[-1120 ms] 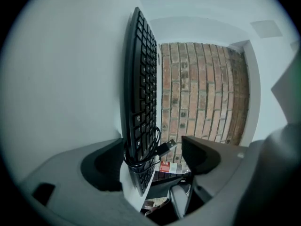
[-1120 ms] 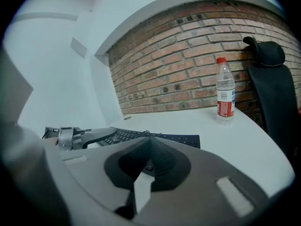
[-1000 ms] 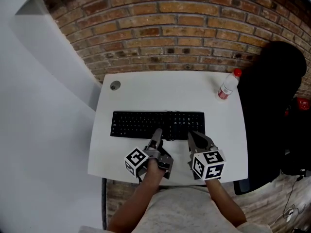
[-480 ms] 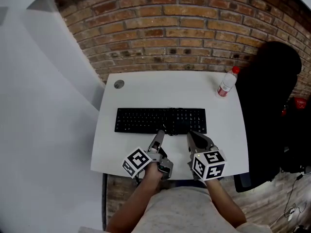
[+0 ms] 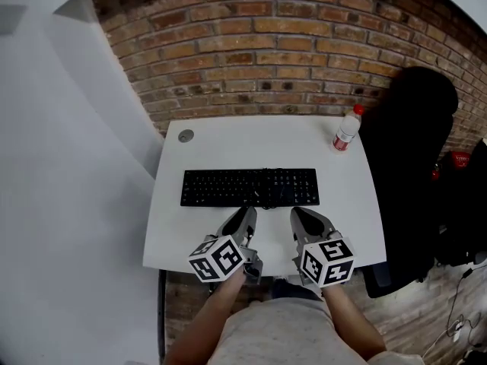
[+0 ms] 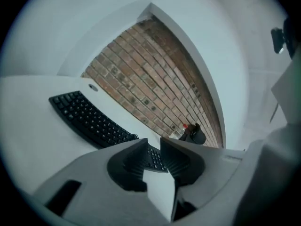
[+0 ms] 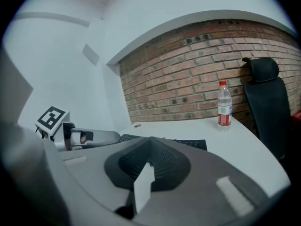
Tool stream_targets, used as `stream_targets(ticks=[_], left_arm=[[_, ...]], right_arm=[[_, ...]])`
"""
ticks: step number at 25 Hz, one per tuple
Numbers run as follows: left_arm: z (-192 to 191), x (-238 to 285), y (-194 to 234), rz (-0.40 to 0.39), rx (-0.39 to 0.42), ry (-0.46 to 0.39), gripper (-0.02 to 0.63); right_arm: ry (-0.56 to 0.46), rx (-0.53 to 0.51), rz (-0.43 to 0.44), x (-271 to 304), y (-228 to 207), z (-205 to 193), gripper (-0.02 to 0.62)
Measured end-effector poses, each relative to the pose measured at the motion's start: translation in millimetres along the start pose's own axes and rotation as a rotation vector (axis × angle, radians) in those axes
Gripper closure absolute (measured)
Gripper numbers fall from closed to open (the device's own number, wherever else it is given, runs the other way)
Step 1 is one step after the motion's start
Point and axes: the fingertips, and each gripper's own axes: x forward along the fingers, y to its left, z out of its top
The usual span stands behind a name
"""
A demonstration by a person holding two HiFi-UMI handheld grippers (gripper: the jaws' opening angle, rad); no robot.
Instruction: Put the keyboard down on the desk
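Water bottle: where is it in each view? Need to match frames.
Head view: water bottle on the desk, far right corner, beside the black chair.
Left gripper view: bottle right of centre, at the foot of the brick wall.
Right gripper view: bottle upper right, upright on the desk.
Shared landmark: the black keyboard, in all three.

Jaws of left tool [image 5: 247, 214] closing, empty; right tool [image 5: 298, 214] jaws together.

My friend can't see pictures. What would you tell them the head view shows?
A black keyboard lies flat on a white desk. The left tongs, closing with nothing between them, and the right tongs are on its near side, not touching it. A bottle stands at the far right corner.
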Motion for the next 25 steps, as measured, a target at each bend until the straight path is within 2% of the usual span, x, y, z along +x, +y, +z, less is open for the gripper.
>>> stream_targets(ticks=[3, 9, 11, 17, 25], left_arm=[[-2, -5, -13, -0.022, 0.13, 0.033, 0.549], [-12, -17, -27, -0.041, 0.32, 0.079, 0.585], [-15, -21, -29, -0.04, 0.339, 0.086, 0.609], [-20, -30, -34, -0.048, 0.391, 0.088, 0.614], [-26, -35, -42, -0.067, 0.399, 0.093, 0.613]], right_arm=[[-0.012, -0.008, -0.002, -8, 7, 3, 0.589], [-0.028, -0.024, -0.003, -23, 18, 4, 0.589], [-0.031, -0.026, -0.002, -28, 21, 3, 0.589], [-0.041, -0.047, -0.011, -41, 26, -2, 0.589], [-0.044, -0.052, -0.027, -55, 23, -4, 0.589]])
